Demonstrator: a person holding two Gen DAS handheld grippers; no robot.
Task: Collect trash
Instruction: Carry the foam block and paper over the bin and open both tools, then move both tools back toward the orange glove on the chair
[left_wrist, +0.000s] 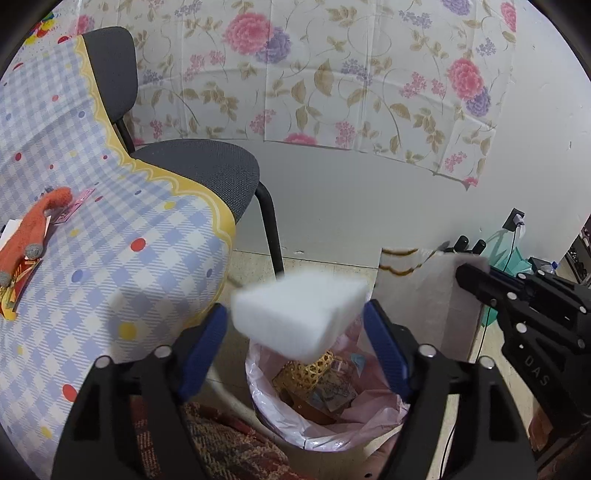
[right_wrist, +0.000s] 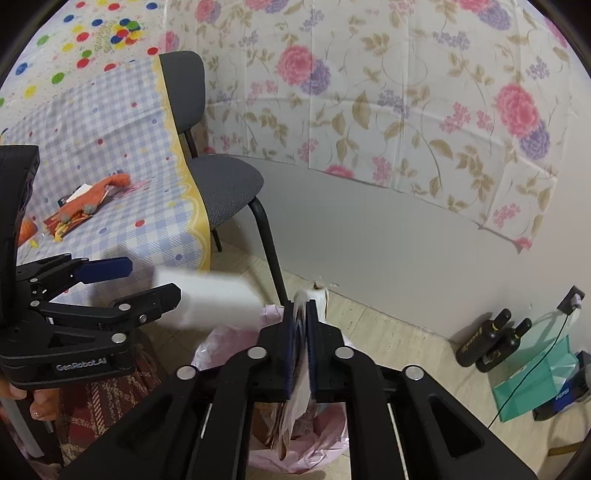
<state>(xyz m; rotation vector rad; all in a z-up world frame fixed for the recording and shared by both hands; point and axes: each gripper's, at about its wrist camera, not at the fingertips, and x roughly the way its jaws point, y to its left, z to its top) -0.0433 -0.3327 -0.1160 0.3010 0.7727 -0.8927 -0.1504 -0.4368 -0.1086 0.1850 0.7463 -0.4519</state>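
Note:
A white foam block hangs blurred between the blue pads of my left gripper, with a gap at its left side. The jaws stand wide and do not press it. It is right above a bin with a pink liner that holds wrappers. In the right wrist view the block is level with the left gripper. My right gripper has its jaws a narrow slit apart over the bin. A thin white sheet with brown markings stands loose in that slit. The left wrist view shows the sheet at the right gripper's tip.
A table with a blue checked cloth is at the left, with an orange sock and wrappers on it. A grey chair stands behind the bin. Two black bottles and a green bag are by the wall.

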